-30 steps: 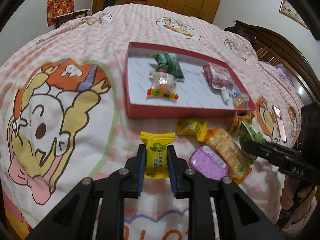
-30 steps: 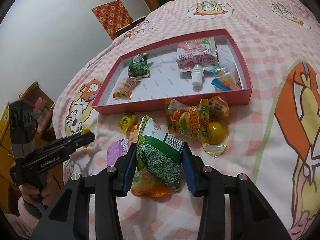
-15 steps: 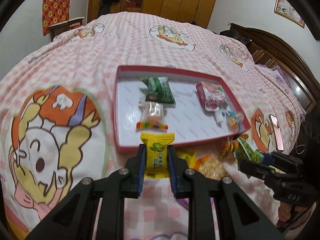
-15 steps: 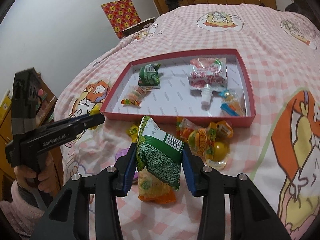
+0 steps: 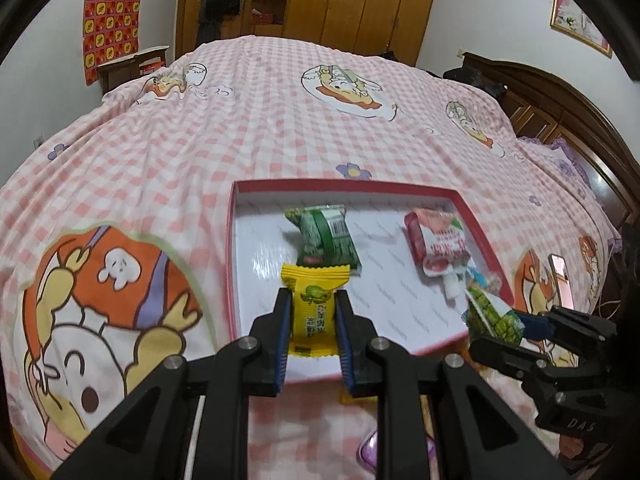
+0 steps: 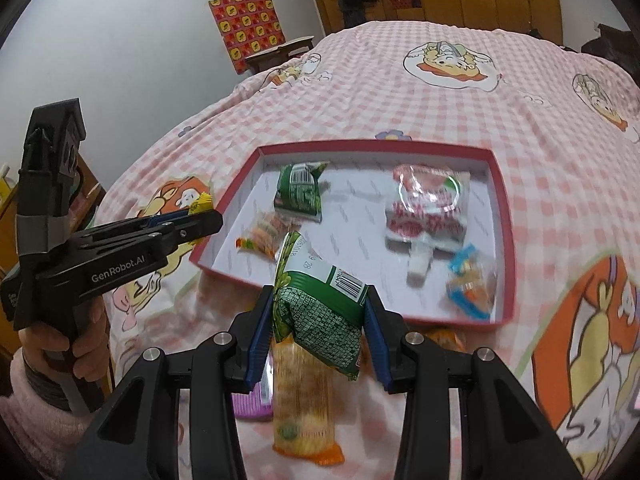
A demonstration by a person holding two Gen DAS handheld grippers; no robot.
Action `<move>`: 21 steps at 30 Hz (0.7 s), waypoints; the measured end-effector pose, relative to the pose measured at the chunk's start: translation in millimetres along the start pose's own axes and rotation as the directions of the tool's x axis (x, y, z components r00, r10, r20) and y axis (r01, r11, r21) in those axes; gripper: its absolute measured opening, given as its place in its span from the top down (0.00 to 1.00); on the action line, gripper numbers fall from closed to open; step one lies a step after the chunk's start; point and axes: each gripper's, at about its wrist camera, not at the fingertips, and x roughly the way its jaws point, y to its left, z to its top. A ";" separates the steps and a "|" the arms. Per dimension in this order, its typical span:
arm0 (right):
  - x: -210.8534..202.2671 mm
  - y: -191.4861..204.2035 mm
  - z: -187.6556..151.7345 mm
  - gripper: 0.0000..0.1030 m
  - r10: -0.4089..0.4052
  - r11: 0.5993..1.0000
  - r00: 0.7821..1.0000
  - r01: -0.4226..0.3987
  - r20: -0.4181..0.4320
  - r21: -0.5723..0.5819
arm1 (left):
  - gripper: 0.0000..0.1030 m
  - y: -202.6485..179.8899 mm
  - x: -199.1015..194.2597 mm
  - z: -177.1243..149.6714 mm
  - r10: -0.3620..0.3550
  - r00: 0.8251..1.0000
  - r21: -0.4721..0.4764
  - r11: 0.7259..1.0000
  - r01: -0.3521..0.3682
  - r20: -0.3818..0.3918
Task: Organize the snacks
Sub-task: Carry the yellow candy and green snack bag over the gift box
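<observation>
Left wrist view: the left tool (image 5: 311, 318) is clamped on a yellow candy packet (image 5: 313, 309), held above the near edge of the red tray (image 5: 231, 276) on the bed (image 5: 280, 120).

Right wrist view: the right tool (image 6: 318, 322) grips a green snack bag (image 6: 320, 308) — just short of the tray's near wall, over an orange cracker pack (image 6: 302, 404).

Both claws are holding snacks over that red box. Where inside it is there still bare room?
In the red box, bare floor lies between the green packet and the red pouch, running to the near wall. The right corner is crowded by a blue-wrapped candy.
</observation>
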 end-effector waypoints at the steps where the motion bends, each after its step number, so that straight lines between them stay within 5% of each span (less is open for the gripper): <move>1: 2.5 0.5 3.4 0.58 -0.002 1.000 1.000 0.002 -0.002 -0.002 | 0.79 0.6 2.8 2.9 0.000 1.000 -0.003 1.000 0.000 0.000; 21: 69.7 0.9 54.4 0.58 -0.077 0.994 0.996 0.072 -0.049 -0.085 | 0.79 2.0 64.8 30.1 0.032 0.999 -0.007 0.999 -0.033 -0.027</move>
